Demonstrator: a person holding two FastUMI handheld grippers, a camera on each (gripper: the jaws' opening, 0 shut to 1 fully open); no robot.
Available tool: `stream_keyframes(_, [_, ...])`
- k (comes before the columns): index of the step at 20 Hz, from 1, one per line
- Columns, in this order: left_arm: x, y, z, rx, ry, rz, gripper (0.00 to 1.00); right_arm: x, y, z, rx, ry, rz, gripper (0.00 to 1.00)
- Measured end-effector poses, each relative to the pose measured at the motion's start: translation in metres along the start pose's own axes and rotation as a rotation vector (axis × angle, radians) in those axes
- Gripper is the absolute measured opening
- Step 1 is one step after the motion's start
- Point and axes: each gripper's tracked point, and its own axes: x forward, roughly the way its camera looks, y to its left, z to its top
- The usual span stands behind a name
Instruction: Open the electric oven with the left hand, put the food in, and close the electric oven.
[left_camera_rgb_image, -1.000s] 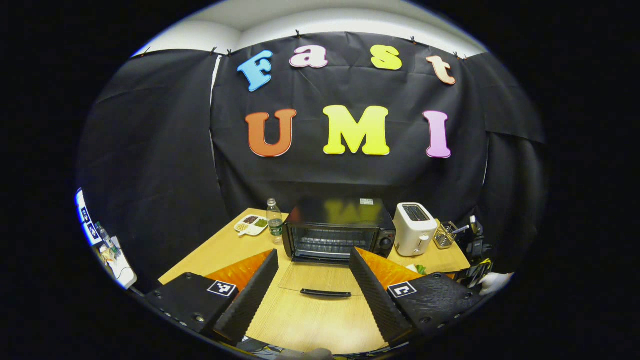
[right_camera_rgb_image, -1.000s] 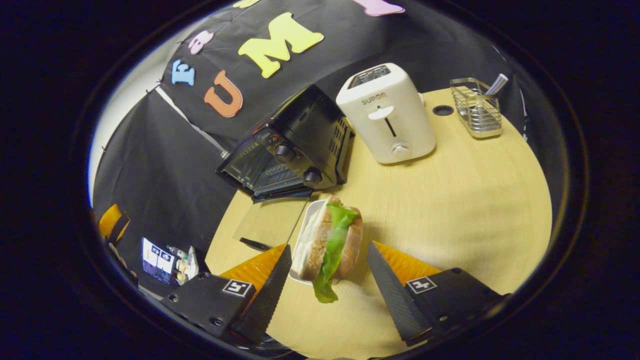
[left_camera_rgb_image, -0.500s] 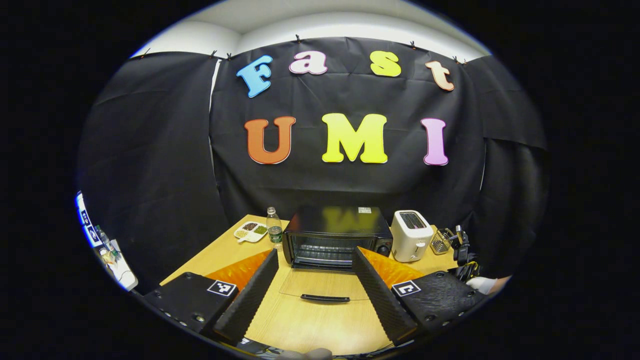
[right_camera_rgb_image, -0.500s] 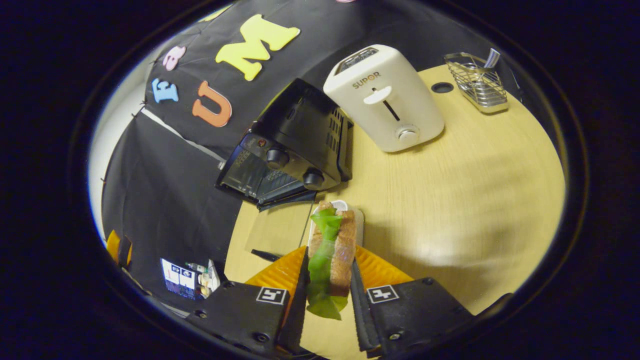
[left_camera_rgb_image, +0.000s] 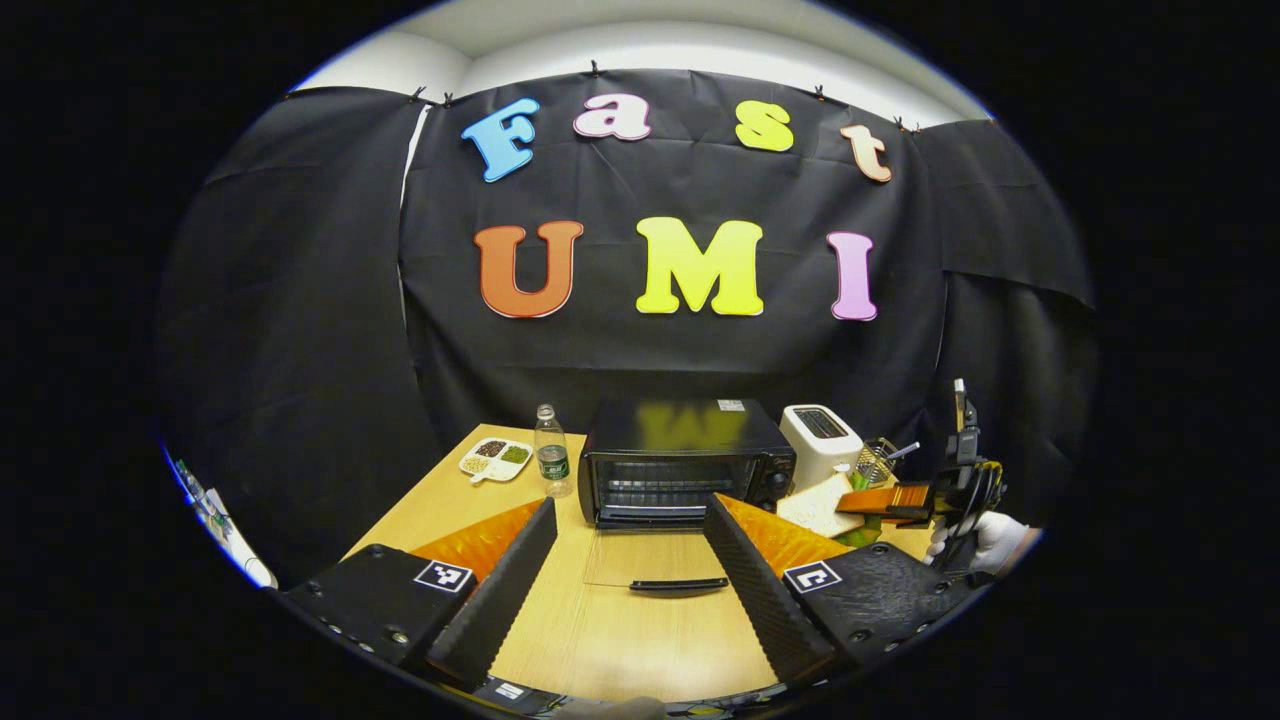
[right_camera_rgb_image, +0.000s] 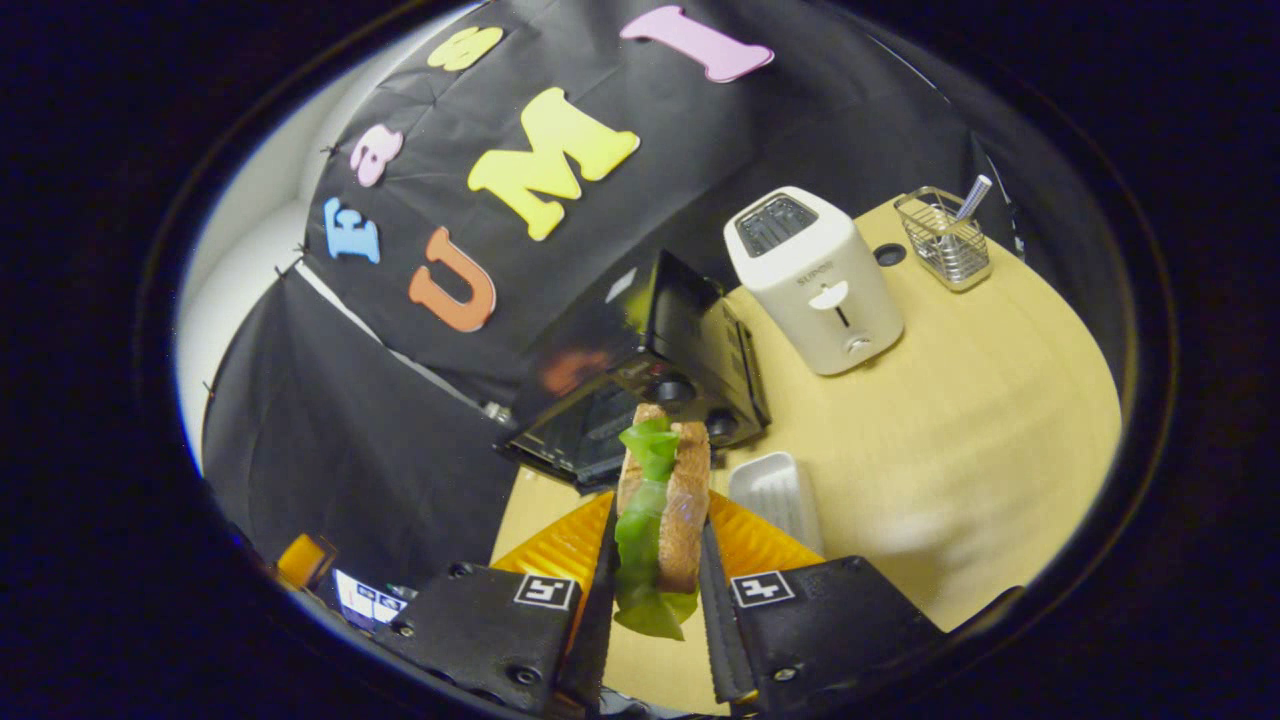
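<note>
Right tongs (right_camera_rgb_image: 655, 590) clenching sandwich (right_camera_rgb_image: 662, 505) across both bread faces, lifting clear of surface (right_camera_rgb_image: 950, 400) and white tray (right_camera_rgb_image: 775, 497). Judged light, soft, squashable; lettuce hanging loose at near end. Oven (left_camera_rgb_image: 687, 460) standing beyond, door (left_camera_rgb_image: 655, 558) lying open. Left tongs (left_camera_rgb_image: 625, 570) released, hovering near door handle.

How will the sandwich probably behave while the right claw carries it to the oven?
The sandwich is probably soft: the right claw squeezes its bread from both sides. Its lettuce hangs loose below and looks floppy, so it may slip out. It seems light.
</note>
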Motion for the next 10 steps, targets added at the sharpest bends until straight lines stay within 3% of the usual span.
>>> stream_keyframes(5, [-0.006,0.025,-0.007,0.006,-0.014,0.018,0.97,0.042,0.057,-0.030,0.017,-0.131,0.013,0.43])
stream_keyframes(10, [-0.020,0.027,-0.001,0.090,-0.024,-0.012,0.97,0.102,0.087,-0.066,0.210,-0.237,0.046,0.43])
